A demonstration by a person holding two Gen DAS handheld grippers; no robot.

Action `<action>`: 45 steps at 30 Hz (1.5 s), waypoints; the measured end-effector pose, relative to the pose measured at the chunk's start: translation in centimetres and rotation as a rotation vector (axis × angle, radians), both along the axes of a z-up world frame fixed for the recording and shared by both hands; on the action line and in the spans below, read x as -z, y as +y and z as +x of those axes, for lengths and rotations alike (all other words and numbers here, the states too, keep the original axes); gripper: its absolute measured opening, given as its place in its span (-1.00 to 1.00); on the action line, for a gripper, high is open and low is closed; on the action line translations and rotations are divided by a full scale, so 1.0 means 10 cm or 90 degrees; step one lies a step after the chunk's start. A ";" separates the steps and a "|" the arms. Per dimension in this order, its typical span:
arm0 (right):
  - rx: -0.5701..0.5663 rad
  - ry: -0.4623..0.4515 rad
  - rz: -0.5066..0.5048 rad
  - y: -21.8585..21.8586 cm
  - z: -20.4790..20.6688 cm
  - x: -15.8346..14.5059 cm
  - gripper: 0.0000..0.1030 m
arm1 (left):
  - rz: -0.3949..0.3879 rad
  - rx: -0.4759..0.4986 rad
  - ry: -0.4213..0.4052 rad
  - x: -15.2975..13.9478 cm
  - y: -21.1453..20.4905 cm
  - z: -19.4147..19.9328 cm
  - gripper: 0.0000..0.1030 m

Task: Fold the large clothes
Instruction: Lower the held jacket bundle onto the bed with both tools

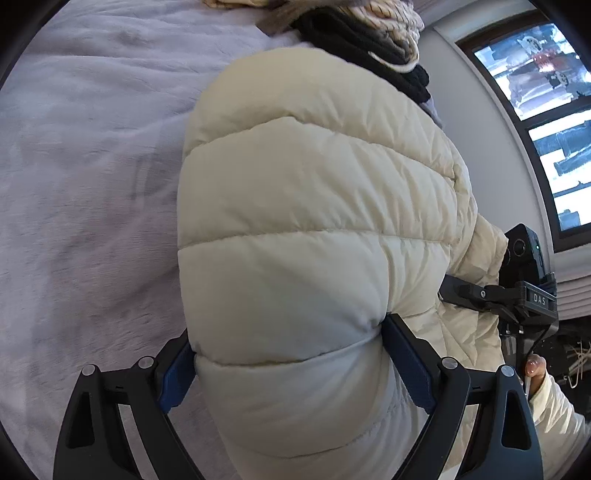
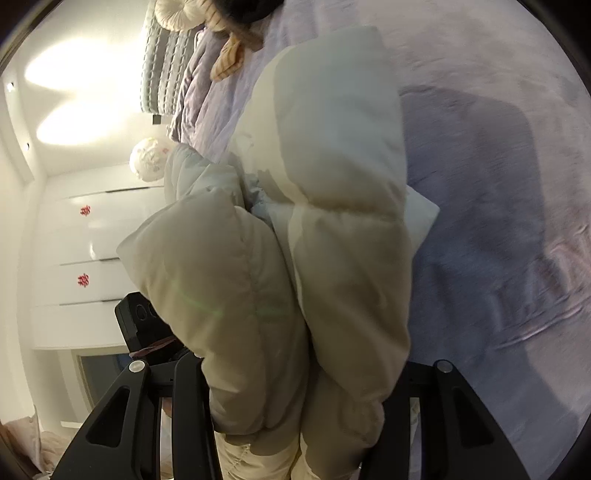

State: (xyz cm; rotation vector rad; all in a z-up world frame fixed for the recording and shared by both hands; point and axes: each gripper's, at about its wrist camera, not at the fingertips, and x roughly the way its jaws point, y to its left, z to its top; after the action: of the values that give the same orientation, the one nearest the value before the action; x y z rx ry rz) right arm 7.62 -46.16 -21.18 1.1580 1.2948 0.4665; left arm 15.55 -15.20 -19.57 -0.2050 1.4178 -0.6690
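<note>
left wrist view close above the puffer jacket [image 1: 314, 221], angled down at the bed [image 1: 92, 184], right wrist view nearer level, both sharing them

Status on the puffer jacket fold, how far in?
Done: little that shows; no flat, finished fold. In hand: the cream puffer jacket is bunched and lifted off the lilac bedspread, with the left hand-held gripper clamped on a padded section and the right hand-held gripper on doubled-over layers. Left: lay it down, square it up, and deal with the clothes pile beyond.

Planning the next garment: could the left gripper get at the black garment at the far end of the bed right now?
Probably not. The left gripper is clamped on the cream puffer jacket, whose bulk lies between it and the black garment.
</note>
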 end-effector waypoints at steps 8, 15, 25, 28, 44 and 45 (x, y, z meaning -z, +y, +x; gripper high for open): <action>-0.056 -0.022 0.001 0.62 0.31 -0.22 -0.10 | -0.018 -0.056 -0.018 -0.22 0.69 0.19 0.80; -0.114 -0.051 0.003 1.27 0.94 -0.22 -0.09 | -0.013 -0.121 -0.046 -0.35 1.37 0.46 0.80; -0.181 -0.093 -0.017 1.96 1.67 -0.03 -0.09 | 0.023 -0.209 -0.084 -0.14 2.04 1.04 0.80; -0.196 -0.107 -0.033 2.02 1.80 0.03 -0.09 | 0.041 -0.215 -0.090 -0.03 2.14 1.13 0.80; -0.150 -0.041 -0.164 1.92 1.75 0.11 0.21 | 0.111 -0.175 -0.129 0.10 1.91 1.07 0.80; -0.151 -0.045 -0.189 1.95 1.73 0.01 0.22 | 0.114 -0.176 -0.130 0.10 1.90 1.06 0.80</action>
State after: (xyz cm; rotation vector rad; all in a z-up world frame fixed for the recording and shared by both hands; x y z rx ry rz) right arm 24.97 -26.65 -21.28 0.7384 1.3933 0.4648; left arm 26.16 3.85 -20.57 -0.1818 1.2165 -0.3243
